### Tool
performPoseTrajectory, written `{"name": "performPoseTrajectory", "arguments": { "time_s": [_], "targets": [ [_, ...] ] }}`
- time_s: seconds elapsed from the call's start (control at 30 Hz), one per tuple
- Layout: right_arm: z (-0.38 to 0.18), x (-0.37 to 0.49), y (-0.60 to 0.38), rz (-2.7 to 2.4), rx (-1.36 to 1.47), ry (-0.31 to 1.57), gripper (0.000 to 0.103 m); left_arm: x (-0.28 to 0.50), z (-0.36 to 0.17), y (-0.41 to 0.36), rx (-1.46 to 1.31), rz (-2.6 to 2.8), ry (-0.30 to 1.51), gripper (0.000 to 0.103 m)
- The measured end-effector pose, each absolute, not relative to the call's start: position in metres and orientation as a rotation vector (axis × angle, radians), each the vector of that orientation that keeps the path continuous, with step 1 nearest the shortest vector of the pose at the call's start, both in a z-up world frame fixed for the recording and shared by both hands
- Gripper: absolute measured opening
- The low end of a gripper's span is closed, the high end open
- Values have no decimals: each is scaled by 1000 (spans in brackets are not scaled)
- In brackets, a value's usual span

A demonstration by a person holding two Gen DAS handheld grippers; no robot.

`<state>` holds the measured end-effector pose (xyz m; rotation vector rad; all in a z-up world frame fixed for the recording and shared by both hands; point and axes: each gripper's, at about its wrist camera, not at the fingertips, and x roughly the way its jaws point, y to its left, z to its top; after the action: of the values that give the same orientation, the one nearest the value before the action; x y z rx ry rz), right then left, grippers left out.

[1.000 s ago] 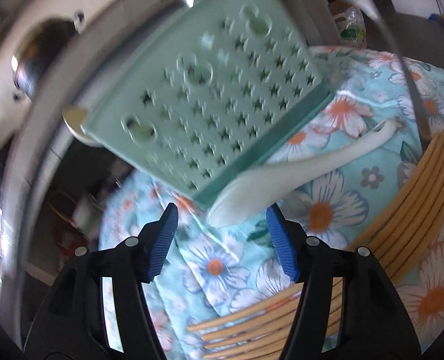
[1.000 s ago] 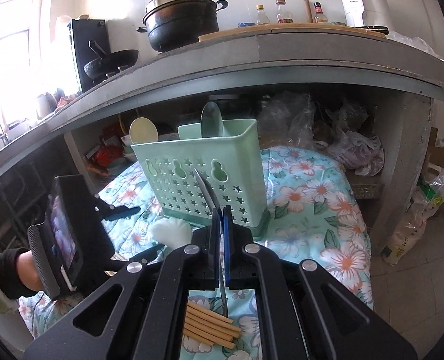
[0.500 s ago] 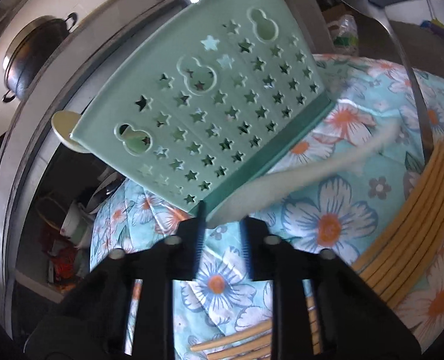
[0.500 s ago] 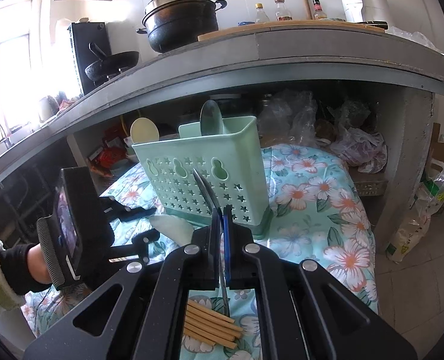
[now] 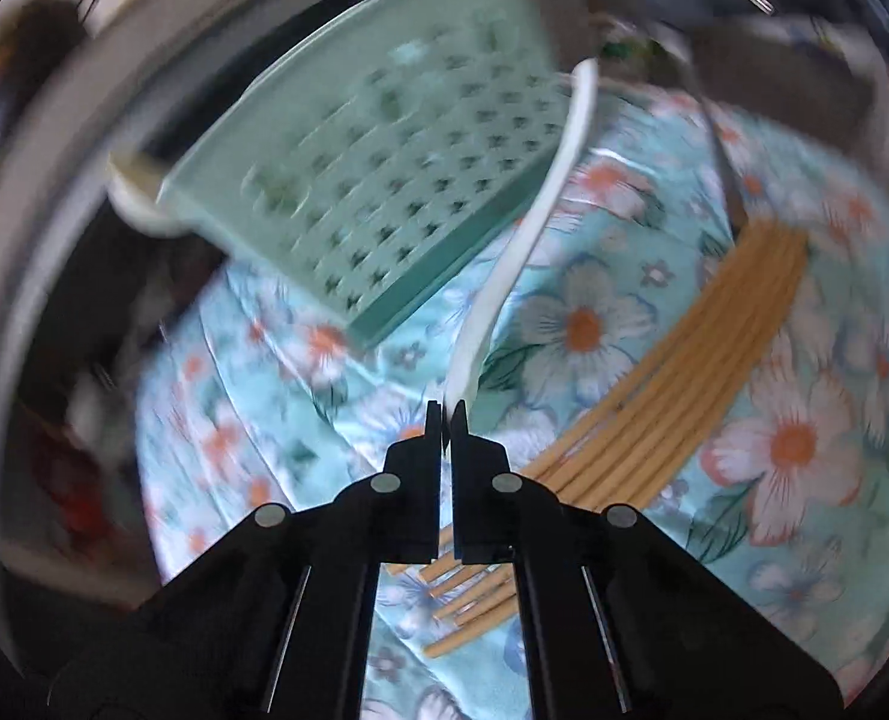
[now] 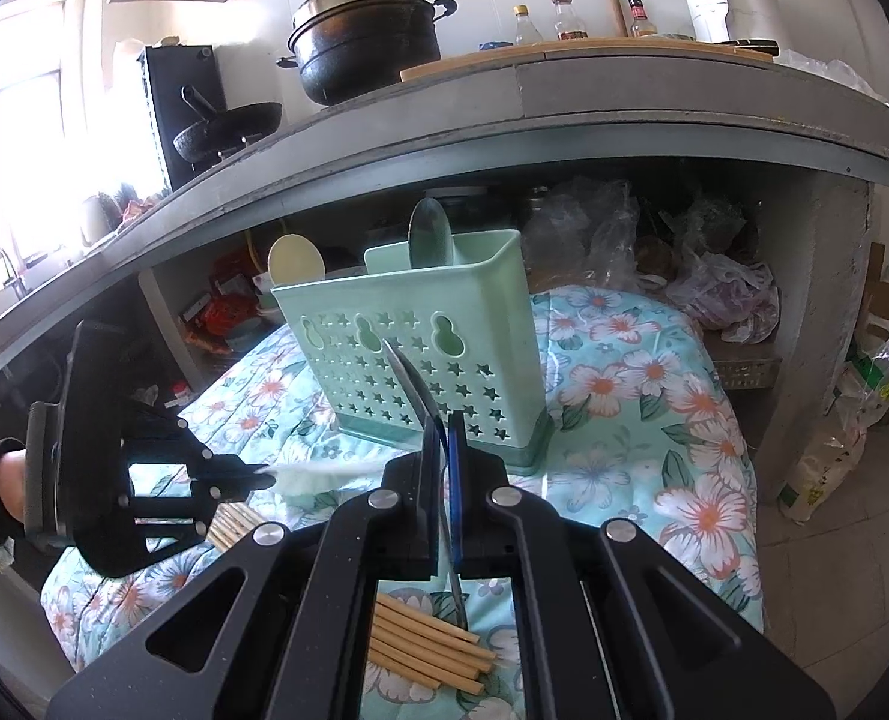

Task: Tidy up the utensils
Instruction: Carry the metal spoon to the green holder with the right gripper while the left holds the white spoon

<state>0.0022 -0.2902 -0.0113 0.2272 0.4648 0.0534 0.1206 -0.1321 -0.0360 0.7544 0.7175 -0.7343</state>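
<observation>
At the far left of the right wrist view, a person's hand (image 6: 9, 483) in a dark sleeve carries the left gripper (image 6: 267, 476). Its fingers are pinched together on the bowl end of a white plastic rice spoon (image 6: 318, 473), which lies roughly level and extends rightward toward the base of the utensil holder (image 6: 438, 354). The left wrist view shows the same spoon (image 5: 534, 228) edge-on: its long axis runs from the left gripper (image 5: 442, 414) up and slightly right, the handle tip reaching the holder's (image 5: 384, 180) right edge. This view is motion-blurred.

The mint-green holder, perforated with stars, stands upright on a floral quilt (image 6: 642, 420). Only the right wrist view shows its contents: a cream spoon (image 6: 295, 261) and a metal spoon (image 6: 431, 234), bowls up.

At centre, the right gripper (image 6: 442, 420) has its fingers closed on a metal utensil handle (image 6: 411, 381), which points up and left across the holder's front wall. Bamboo chopsticks (image 6: 426, 642) lie bundled on the quilt beneath it; the left wrist view shows the chopsticks (image 5: 684, 360) running diagonally, lower left to upper right.
</observation>
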Motion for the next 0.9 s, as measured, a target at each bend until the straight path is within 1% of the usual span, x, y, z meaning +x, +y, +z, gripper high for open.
{"name": "performPoseTrajectory", "arguments": {
  "time_s": [0.17, 0.3, 0.47, 0.6, 0.77, 0.9],
  "targets": [
    [-10, 3, -288, 51, 227, 473, 3, 147, -51, -115, 525, -759, 822, 3],
    [-9, 3, -286, 45, 221, 478, 3, 153, -68, -118, 480, -764, 852, 4],
    [-9, 3, -285, 38, 224, 482, 3, 153, -64, -112, 397, -759, 816, 5],
    [-9, 3, -285, 32, 232, 482, 3, 150, -50, -102, 318, -779, 772, 3],
    [-9, 3, -292, 36, 279, 481, 4, 139, -29, -93, 271, -793, 723, 1],
    [-2, 3, -304, 63, 347, 461, 3, 131, -22, -86, 262, -779, 694, 0]
  ]
}}
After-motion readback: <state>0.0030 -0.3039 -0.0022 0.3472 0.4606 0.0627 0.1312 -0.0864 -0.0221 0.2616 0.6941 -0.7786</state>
